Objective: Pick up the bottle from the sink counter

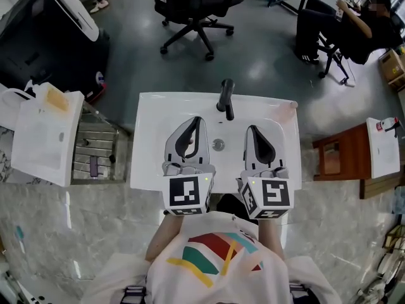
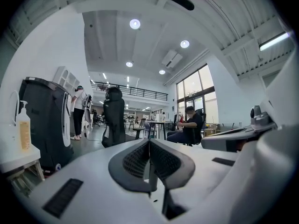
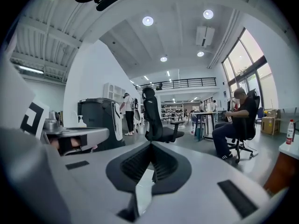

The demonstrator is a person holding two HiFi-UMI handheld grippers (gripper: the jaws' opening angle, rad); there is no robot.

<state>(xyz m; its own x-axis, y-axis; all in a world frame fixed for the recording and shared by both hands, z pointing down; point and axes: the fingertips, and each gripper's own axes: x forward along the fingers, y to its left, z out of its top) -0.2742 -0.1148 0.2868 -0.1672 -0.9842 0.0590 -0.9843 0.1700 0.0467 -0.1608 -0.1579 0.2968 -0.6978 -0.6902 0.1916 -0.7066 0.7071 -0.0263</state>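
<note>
A pump bottle of yellowish liquid stands on the white counter at the far left, and shows at the left edge of the left gripper view. A small white bottle with a red cap lies on a white top at the far right and stands out in the right gripper view. Both grippers hover side by side over the white sink basin. My left gripper is shut and empty. My right gripper is also shut with nothing in it.
A black faucet rises at the basin's far rim, with the drain between the grippers. A metal rack sits left of the sink, a wooden stand right. Beyond are an office chair, a black machine and a seated person.
</note>
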